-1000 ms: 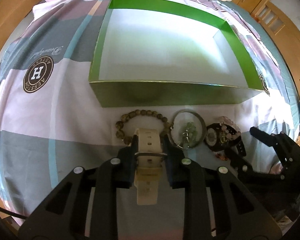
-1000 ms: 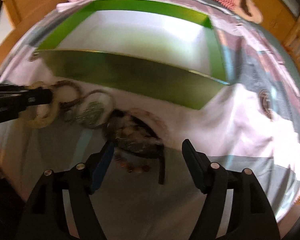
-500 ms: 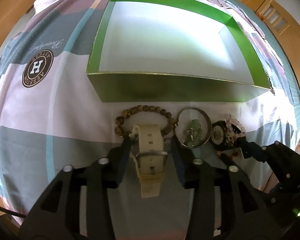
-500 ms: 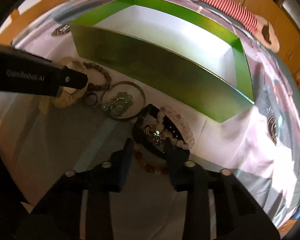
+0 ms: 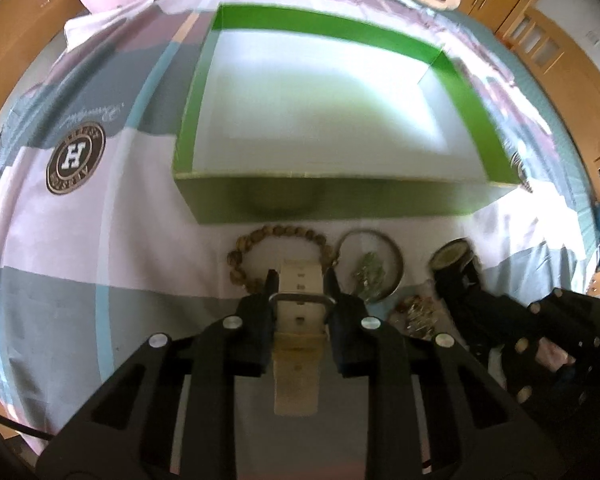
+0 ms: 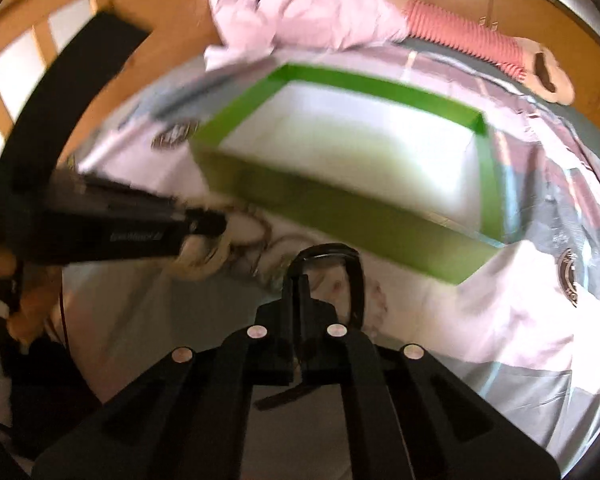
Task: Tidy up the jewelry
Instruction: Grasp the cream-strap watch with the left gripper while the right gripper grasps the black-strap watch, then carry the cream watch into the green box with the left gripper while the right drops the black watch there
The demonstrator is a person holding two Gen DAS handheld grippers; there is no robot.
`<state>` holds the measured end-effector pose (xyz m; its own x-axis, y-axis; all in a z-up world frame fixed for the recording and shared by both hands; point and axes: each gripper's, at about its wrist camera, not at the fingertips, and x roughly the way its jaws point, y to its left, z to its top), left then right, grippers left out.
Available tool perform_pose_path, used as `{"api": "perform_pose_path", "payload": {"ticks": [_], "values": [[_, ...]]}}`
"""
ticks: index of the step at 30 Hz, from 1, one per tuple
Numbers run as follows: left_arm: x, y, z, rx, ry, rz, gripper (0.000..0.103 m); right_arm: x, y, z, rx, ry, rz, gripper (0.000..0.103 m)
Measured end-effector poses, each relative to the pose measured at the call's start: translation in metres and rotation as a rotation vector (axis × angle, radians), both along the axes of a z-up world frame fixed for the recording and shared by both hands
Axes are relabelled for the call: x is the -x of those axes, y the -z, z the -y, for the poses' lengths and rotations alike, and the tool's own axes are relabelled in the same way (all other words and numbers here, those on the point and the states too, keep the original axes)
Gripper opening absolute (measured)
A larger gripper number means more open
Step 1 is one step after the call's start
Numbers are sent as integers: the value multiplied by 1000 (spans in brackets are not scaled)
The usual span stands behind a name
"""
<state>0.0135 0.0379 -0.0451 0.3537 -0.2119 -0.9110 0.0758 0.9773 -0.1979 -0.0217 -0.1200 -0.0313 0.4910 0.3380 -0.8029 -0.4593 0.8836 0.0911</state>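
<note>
An open green box (image 5: 332, 200) with a white inside sits on the bed; it also shows in the right wrist view (image 6: 340, 204). In front of it lie a brown bead bracelet (image 5: 260, 236) and a metal bangle (image 5: 396, 256) around a green charm. My left gripper (image 5: 300, 284) is shut on the strap of a cream watch (image 5: 298, 328). My right gripper (image 6: 296, 292) is shut on the strap of a black watch (image 6: 340, 256) and holds it lifted off the bedding; the watch also shows in the left wrist view (image 5: 456, 264).
The bed has a patchwork cover in pink, grey and white with round logo patches (image 5: 75, 158). A pink pillow (image 6: 308, 12) and a striped soft toy (image 6: 472, 44) lie beyond the box. Wooden furniture (image 5: 560, 40) surrounds the bed. Small beads (image 5: 416, 312) lie by the bangle.
My left gripper has closed on the cream watch strap. My right gripper has closed on the black watch and lifted it from the pile.
</note>
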Motion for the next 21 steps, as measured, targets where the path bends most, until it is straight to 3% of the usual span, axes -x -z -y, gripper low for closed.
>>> {"api": "perform_pose_path", "payload": {"ticks": [5, 17, 18, 21], "values": [[0, 1, 4, -8, 14, 0, 23, -7, 4, 8, -44, 20, -47, 2], [-5, 12, -16, 44, -52, -53, 26, -17, 26, 21, 109, 124, -71, 3], [-5, 12, -16, 44, -51, -52, 29, -15, 27, 22, 110, 126, -80, 3], [-5, 14, -13, 38, -45, -59, 52, -14, 30, 23, 114, 128, -88, 3]]}}
